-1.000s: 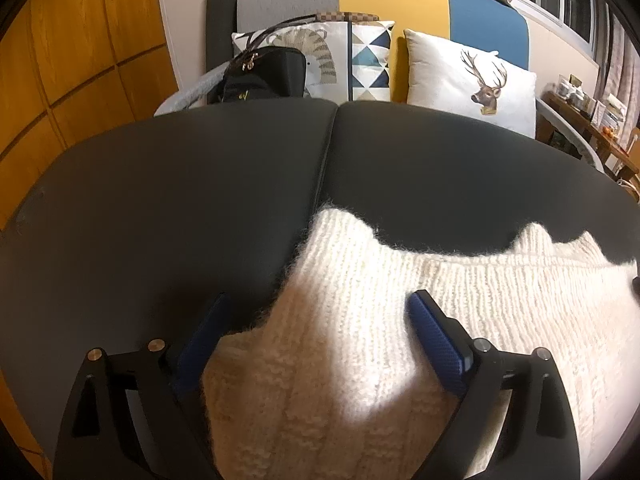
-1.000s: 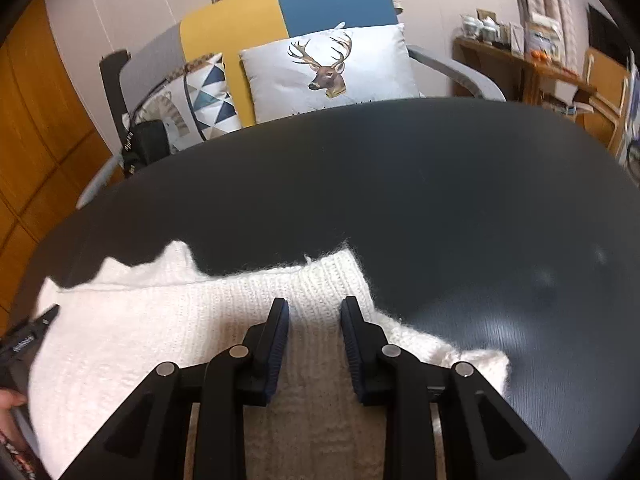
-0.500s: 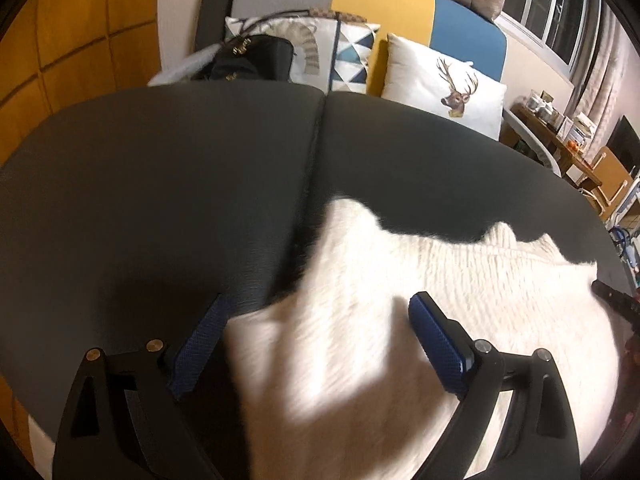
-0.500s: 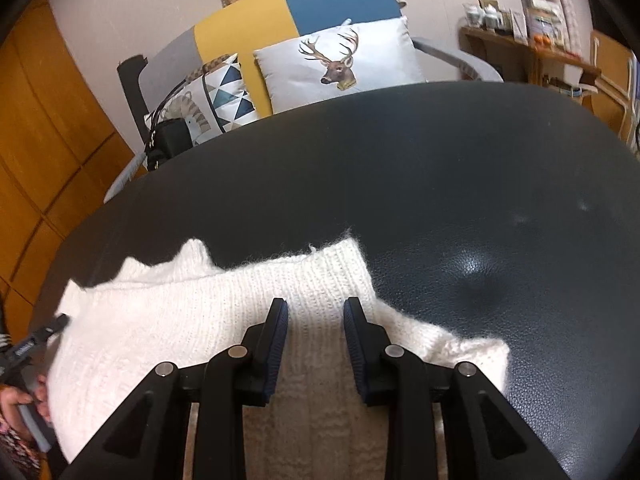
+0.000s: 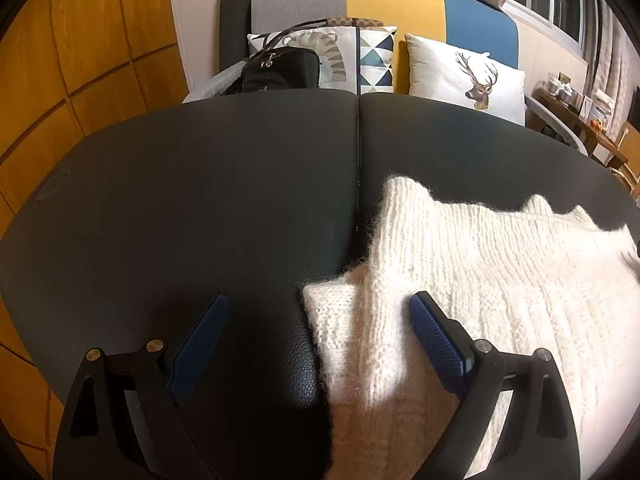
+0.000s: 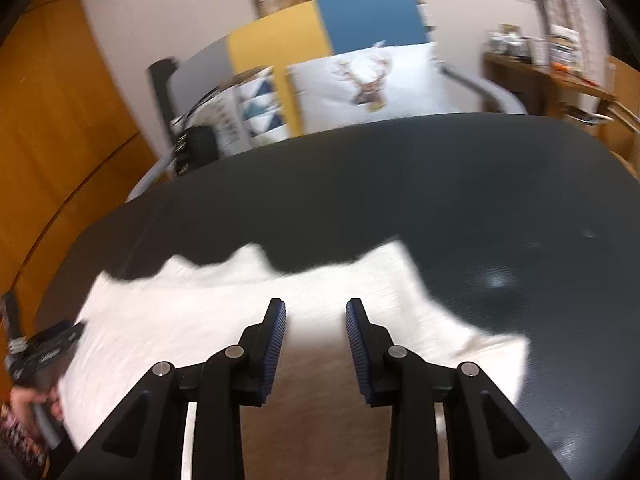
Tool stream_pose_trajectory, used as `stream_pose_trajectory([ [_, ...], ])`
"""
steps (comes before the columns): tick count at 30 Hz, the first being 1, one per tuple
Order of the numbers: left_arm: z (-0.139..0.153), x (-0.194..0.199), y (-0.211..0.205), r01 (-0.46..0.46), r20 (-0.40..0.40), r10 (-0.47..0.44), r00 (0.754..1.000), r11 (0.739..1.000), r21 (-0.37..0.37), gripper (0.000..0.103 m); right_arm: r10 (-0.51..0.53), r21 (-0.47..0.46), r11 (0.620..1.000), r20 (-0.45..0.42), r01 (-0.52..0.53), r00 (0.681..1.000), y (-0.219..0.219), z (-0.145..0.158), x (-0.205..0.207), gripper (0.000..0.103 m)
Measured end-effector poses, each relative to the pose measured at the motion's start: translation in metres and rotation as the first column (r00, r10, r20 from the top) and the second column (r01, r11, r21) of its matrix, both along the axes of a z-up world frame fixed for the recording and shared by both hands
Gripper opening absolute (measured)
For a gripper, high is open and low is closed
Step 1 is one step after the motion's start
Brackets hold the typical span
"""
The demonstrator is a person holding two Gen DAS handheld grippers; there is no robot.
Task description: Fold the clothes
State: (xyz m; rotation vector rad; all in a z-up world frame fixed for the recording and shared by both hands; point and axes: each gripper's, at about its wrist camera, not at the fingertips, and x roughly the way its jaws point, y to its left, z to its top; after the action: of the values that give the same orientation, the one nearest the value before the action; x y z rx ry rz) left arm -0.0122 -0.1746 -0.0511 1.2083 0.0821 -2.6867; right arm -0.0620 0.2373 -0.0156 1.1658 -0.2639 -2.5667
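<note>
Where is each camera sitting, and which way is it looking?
Left wrist: sits on the left gripper, looking down across the white sweater on the dark table towards the sofa; its open fingers show.
Right wrist: sits on the right gripper, facing the same way; its fingers and, at the left edge, a hand show.
Both share sweater, table, sofa and deer cushion.

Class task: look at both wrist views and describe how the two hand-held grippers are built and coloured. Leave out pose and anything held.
The left hand-held gripper and the right hand-held gripper look alike: black angular plastic linkage arms with triangular cut-outs, round silver or brass-coloured pivot pins, and two fingers faced with blue ribbed pads. No cables show. In the right view's lower-left corner, a patterned sleeve is visible.
</note>
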Motion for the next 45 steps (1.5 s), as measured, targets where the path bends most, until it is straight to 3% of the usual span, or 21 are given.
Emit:
stream_pose_trajectory([
  [4,-0.008,0.003,-0.008,-0.024,-0.011,0.024,1.0,0.998,0.053,0.102,0.006,0.118,0.993,0.065,-0.014,0.998,-0.011,-0.023,-0.006,0.032],
  [7,-0.012,0.003,-0.017,-0.064,-0.007,0.065,0.998,0.99,0.127,0.103,-0.007,0.093,0.996,0.029,0.004,1.0,-0.009,-0.025,-0.003,0.032],
  [11,-0.005,0.005,-0.007,-0.053,-0.019,0.054,0.998,0.997,0.06,0.103,-0.006,0.091,0.996,0.012,0.004,1.0,-0.007,-0.024,0.001,0.032],
  [15,0.007,0.007,-0.009,0.017,-0.024,-0.015,1.0,0.997,0.078,0.103,-0.043,-0.048,0.998,0.01,0.043,0.999,0.018,-0.007,0.013,0.032],
  [20,0.007,0.014,-0.029,0.101,-0.029,-0.096,0.995,0.959,0.264,0.103,-0.136,-0.132,0.981,0.067,0.144,0.988,0.083,-0.002,0.039,0.032],
  [23,0.001,0.016,-0.043,0.115,-0.023,-0.116,0.993,0.899,0.422,0.103,-0.156,-0.198,0.963,0.137,0.182,0.978,0.119,-0.011,0.049,0.032],
  [28,0.001,0.014,-0.05,0.145,-0.021,-0.158,0.987,0.837,0.528,0.103,-0.111,-0.46,0.844,0.352,0.276,0.929,0.166,-0.052,0.05,0.033],
  [31,0.002,0.011,-0.043,0.182,0.003,-0.216,0.976,0.83,0.528,0.103,-0.057,-0.617,0.723,0.395,0.31,0.917,0.178,-0.074,0.055,0.034],
  [33,0.003,0.014,-0.036,0.206,0.014,-0.248,0.969,0.835,0.51,0.103,-0.033,-0.648,0.699,0.394,0.303,0.919,0.181,-0.077,0.052,0.034],
  [35,0.003,0.013,-0.033,0.222,0.022,-0.268,0.963,0.839,0.496,0.103,-0.007,-0.647,0.708,0.394,0.284,0.919,0.179,-0.077,0.048,0.034],
  [40,0.003,0.013,-0.03,0.246,0.038,-0.302,0.953,0.838,0.487,0.103,0.069,-0.599,0.775,0.394,0.199,0.917,0.159,-0.07,0.034,0.039],
  [45,0.004,0.014,-0.032,0.27,0.049,-0.341,0.939,0.815,0.513,0.103,0.128,-0.602,0.787,0.375,0.137,0.918,0.145,-0.069,0.028,0.048],
])
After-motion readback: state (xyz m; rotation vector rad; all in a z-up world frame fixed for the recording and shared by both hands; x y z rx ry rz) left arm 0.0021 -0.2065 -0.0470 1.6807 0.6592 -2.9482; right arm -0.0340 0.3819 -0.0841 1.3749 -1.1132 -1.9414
